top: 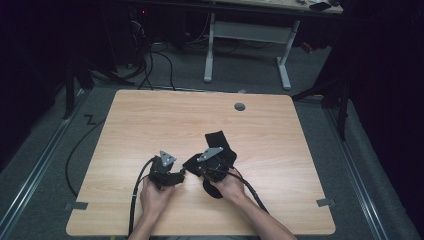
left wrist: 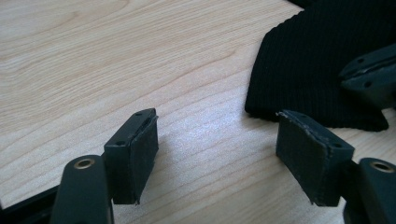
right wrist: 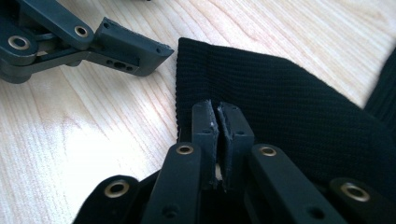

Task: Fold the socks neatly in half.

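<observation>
Working at a pale wooden table [top: 150,115], a person brings two hand-held grippers to a black knitted cloth [top: 218,142] lying right of centre, near the front edge; seen from above, the right gripper [top: 192,170] sits on the cloth's near-left part while the left gripper [top: 181,176] waits just beside it.

From the left gripper [left wrist: 217,140] view, its jaws stand spread wide with bare wood between them, the ribbed cloth [left wrist: 308,70] edge just ahead on the right.

From the right gripper [right wrist: 218,114] view, the jaws are pressed together at the cloth [right wrist: 280,102] edge, apparently pinching the fabric, though how much is caught cannot be told.

Doing this step well likely means confirming a firm pinch before lifting, then sliding the open left jaws under the neighbouring edge. The cloth looks soft, finely ribbed, matte, lying flat with a straight hem.
</observation>
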Action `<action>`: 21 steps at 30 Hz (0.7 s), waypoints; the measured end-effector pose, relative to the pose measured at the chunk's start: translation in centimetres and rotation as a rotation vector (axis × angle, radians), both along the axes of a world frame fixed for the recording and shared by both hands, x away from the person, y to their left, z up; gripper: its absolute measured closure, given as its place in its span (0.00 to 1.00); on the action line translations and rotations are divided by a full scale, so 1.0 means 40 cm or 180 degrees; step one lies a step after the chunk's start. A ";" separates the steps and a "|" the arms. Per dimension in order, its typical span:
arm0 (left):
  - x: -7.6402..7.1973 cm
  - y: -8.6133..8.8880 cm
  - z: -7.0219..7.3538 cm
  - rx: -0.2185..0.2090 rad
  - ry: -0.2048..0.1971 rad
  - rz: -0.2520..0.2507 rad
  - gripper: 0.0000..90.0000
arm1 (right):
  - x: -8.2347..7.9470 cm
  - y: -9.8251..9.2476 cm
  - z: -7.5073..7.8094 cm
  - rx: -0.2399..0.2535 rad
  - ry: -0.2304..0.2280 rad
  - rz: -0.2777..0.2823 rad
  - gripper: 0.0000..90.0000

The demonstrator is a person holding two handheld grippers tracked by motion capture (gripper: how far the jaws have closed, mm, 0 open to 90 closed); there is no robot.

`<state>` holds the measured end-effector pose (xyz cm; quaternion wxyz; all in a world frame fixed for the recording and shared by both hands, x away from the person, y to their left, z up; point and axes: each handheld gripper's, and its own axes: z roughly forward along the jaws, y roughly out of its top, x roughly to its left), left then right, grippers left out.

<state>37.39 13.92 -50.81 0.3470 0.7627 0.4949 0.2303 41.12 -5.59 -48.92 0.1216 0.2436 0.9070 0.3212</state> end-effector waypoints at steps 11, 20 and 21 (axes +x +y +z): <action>-0.013 -0.020 0.004 -0.0016 -0.0006 -0.0105 0.36 | 0.030 -0.079 0.133 0.0605 -0.0102 -0.0304 0.97; -0.028 -0.112 0.050 -0.0048 -0.0120 -0.0541 0.37 | 0.064 -0.123 0.171 0.0749 -0.0094 -0.0455 0.96; -0.029 -0.130 0.054 -0.0032 -0.0142 -0.0606 0.37 | 0.069 -0.128 0.174 0.0753 -0.0084 -0.0478 0.96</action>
